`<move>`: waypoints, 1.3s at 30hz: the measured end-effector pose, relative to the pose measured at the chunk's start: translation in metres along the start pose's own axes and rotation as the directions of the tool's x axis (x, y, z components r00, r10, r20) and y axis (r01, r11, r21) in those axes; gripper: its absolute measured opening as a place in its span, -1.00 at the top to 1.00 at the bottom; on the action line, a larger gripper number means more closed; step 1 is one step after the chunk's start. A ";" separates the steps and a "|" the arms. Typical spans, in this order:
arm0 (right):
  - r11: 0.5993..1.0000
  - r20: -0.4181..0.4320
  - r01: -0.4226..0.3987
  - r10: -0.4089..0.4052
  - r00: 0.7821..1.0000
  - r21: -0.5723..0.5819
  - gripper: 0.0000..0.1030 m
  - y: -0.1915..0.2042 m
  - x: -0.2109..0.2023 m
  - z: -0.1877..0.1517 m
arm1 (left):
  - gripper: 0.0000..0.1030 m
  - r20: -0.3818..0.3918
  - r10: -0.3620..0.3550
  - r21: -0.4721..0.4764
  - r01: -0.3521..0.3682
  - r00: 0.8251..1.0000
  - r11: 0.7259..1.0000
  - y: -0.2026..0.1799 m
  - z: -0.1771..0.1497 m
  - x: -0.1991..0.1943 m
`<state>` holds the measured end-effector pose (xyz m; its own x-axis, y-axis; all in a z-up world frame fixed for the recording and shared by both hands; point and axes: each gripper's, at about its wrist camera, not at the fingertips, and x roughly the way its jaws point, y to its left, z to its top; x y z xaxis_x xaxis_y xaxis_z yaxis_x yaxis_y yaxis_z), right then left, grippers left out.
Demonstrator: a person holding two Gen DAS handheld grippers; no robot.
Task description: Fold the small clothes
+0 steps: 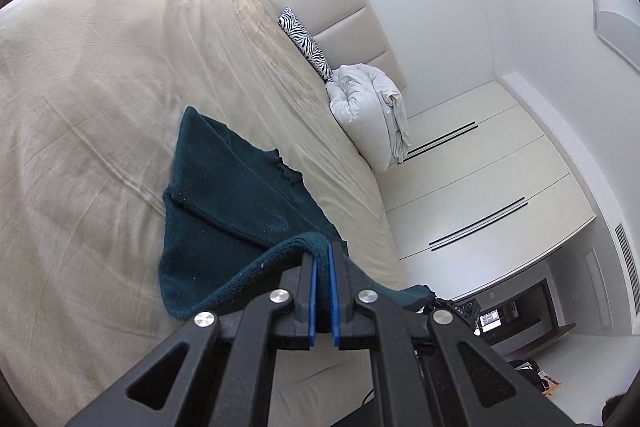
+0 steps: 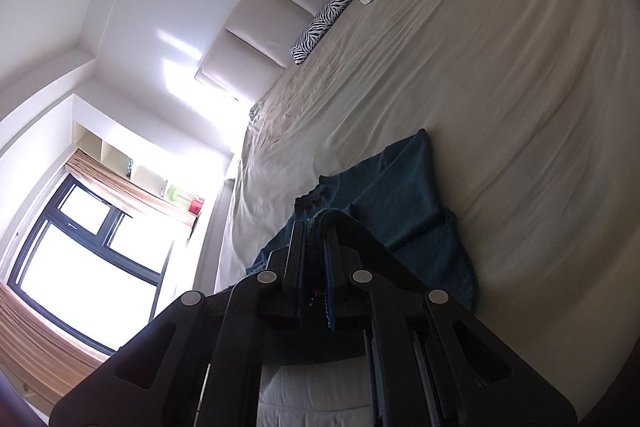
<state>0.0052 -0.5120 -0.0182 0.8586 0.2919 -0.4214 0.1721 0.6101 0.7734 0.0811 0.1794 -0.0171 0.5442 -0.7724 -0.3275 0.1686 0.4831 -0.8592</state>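
Note:
A dark teal knitted garment [image 1: 224, 195] lies partly on the cream bedsheet [image 1: 80, 87], its near edge lifted off the bed. My left gripper [image 1: 322, 247] is shut on a ribbed hem of that garment, the fabric folding over the blue pads. In the right wrist view the same teal garment [image 2: 400, 203] stretches away from me over the sheet [image 2: 500, 87]. My right gripper [image 2: 314, 227] is shut on another bunched edge of it, with knit cloth wedged between the jaws. Both held edges hang above the bed.
A white pillow [image 1: 368, 111] and a zebra-print cushion [image 1: 306, 43] rest against the padded headboard [image 1: 348, 11]. White wardrobe doors [image 1: 472, 187] stand beyond the bed. A bright window [image 2: 92, 247] with a shelf of small items is on the other side.

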 end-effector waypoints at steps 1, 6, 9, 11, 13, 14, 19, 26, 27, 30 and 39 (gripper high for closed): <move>1.000 0.003 0.006 -0.006 1.000 -0.006 0.87 0.001 0.006 0.005 | 0.88 0.002 -0.001 -0.006 0.001 1.000 1.000 0.002 0.006 0.005; 0.998 0.005 0.040 -0.040 0.999 -0.043 0.87 0.009 0.042 0.027 | 0.88 0.017 0.013 -0.025 -0.013 1.000 1.000 0.008 0.035 0.029; 0.997 0.001 0.059 -0.059 0.998 -0.048 0.87 0.008 0.066 0.041 | 0.88 0.016 0.021 -0.032 -0.020 1.000 0.999 0.013 0.052 0.047; 0.997 -0.003 0.069 -0.069 0.998 -0.039 0.87 0.002 0.084 0.049 | 0.88 0.013 0.032 -0.032 -0.031 0.999 0.999 0.018 0.062 0.060; 0.996 -0.009 0.081 -0.081 0.997 -0.029 0.87 -0.004 0.103 0.057 | 0.88 0.011 0.042 -0.042 -0.042 0.999 0.998 0.025 0.072 0.073; 0.996 -0.015 0.086 -0.086 0.996 -0.024 0.87 -0.008 0.113 0.060 | 0.88 0.009 0.046 -0.048 -0.045 0.999 0.998 0.028 0.077 0.080; 0.992 -0.038 0.122 -0.123 0.992 -0.018 0.87 -0.025 0.164 0.074 | 0.88 0.011 0.081 -0.046 -0.080 0.997 0.996 0.039 0.104 0.112; 0.985 -0.060 0.174 -0.174 0.983 0.003 0.87 -0.050 0.230 0.097 | 0.88 0.003 0.136 -0.064 -0.136 0.991 0.989 0.064 0.132 0.157; 0.983 -0.064 0.182 -0.181 0.981 0.002 0.87 -0.052 0.238 0.100 | 0.88 0.004 0.145 -0.071 -0.145 0.989 0.987 0.069 0.136 0.160; 0.980 -0.079 0.200 -0.199 0.977 -0.004 0.87 -0.060 0.266 0.108 | 0.88 0.005 0.174 -0.084 -0.173 0.985 0.981 0.082 0.144 0.176; 0.953 -0.107 0.300 -0.295 0.950 0.035 0.60 -0.097 0.325 0.120 | 0.04 -0.007 0.254 -0.117 -0.253 0.967 0.960 0.110 0.156 0.206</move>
<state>0.3254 -0.5641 -0.1732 0.7129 0.1762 -0.6787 0.4384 0.6434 0.6275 0.3400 0.1377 -0.1182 0.5633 -0.6271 -0.5380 -0.0719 0.6115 -0.7880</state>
